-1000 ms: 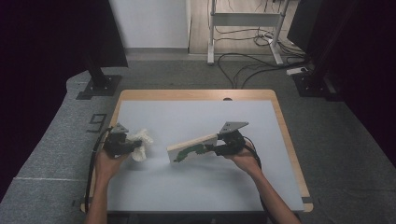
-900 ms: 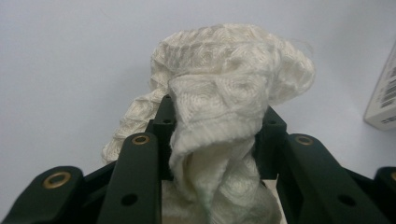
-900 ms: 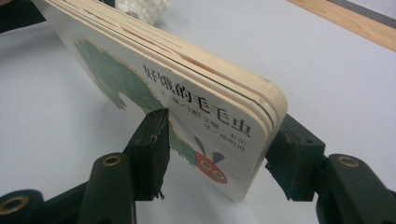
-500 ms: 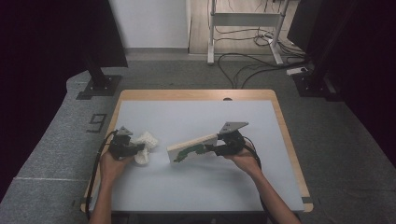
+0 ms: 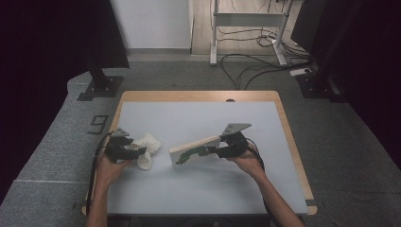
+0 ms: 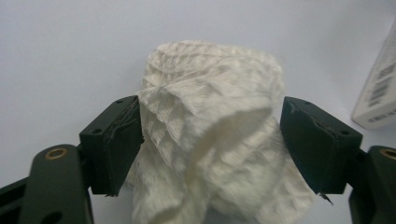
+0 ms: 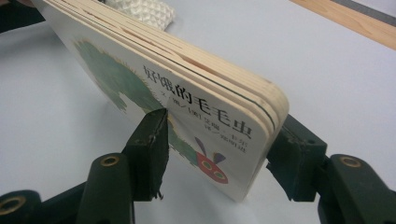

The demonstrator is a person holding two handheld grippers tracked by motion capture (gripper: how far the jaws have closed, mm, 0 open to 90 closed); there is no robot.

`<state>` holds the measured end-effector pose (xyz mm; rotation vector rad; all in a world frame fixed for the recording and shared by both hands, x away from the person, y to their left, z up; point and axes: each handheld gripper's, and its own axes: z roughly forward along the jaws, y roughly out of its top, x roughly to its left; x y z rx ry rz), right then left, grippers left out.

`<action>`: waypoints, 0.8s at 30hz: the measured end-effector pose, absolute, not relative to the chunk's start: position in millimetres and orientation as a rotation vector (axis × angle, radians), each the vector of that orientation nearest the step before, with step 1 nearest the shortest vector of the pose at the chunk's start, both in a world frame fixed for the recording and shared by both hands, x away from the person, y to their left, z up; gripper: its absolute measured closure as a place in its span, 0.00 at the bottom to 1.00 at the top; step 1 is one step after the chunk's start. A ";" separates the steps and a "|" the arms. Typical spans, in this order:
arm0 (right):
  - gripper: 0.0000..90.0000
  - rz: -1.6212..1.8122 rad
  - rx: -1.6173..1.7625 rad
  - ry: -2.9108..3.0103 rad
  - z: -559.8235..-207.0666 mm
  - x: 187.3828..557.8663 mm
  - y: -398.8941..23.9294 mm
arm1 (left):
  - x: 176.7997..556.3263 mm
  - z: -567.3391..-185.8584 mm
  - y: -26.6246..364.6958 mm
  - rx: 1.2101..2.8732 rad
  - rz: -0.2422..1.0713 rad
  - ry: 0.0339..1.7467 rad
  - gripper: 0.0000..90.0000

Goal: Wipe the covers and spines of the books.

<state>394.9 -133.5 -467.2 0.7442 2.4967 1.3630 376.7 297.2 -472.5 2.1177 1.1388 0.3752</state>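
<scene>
- Centrally on the desk [image 5: 198, 198], the board book [image 5: 195, 149] serves as the landmark: it is held tilted, its near corner low over the pale grey surface and its far end raised toward the right gripper [image 5: 215, 151].
- Its cover shows a green caterpillar with a red face and a line of Chinese characters, clear in the right gripper view, where the thick layered page edges [image 7: 187, 60] face upward.
- The right gripper [image 7: 217, 154] is clamped on the book, one black pad pressed on the printed cover and the other behind the back board.
- Left of the book, and apart from it, lies the white cloth [image 5: 146, 149], a crumpled waffle-textured wad resting on the desk.
- The left gripper [image 5: 134, 151] sits at the cloth's left side, farther from the book than the cloth is.
- In the left gripper view the cloth [image 6: 210, 135] bulges between the two pads; the jaws have just been opening, and now they stand apart, the left pad only brushing the fabric, the right pad at its edge, neither squeezing it.
- A corner of the book [image 6: 380, 93] shows beyond the cloth in that view.
- Beyond the book, the desk's wooden rim [image 5: 198, 96] frames the grey top.
</scene>
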 end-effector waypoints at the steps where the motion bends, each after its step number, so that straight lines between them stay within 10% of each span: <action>1: 0.45 1.363 0.744 2.496 -467.2 394.9 -133.3 | 373.7 -469.7 297.3 2.117 0.384 1.135 0.22; 24: 0.48 1.376 0.758 2.503 -467.2 397.1 -135.2 | 334.2 -443.2 215.5 2.198 0.231 0.788 0.45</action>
